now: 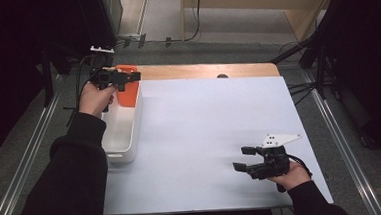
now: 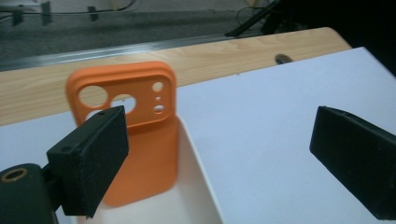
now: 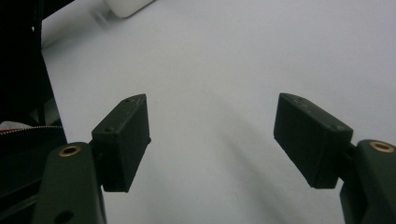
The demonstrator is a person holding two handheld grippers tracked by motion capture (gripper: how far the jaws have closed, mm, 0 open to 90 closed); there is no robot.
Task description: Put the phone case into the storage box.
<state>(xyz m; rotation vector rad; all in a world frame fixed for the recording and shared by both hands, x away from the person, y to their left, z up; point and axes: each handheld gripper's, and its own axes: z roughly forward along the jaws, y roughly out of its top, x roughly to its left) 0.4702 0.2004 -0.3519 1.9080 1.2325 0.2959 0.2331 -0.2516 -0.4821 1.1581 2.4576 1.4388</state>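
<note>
An orange phone case (image 1: 126,95) stands on end in a white bin (image 1: 125,136) at the table's left, leaning against the bin's far wall. In the left gripper view the case (image 2: 140,158) shows its camera cut-outs just beyond the left jaw, apart from both pads. My left gripper (image 1: 132,76) hovers over the bin's far end, open, with nothing between its jaws (image 2: 219,135). My right gripper (image 1: 244,158) rests low over the white sheet at the front right, also open and empty (image 3: 212,126).
A white sheet (image 1: 209,126) covers most of the wooden table (image 1: 201,70), whose bare strip runs along the far edge. The bin's long wall (image 2: 201,177) borders the sheet. Metal rails (image 1: 340,133) and stands flank the table.
</note>
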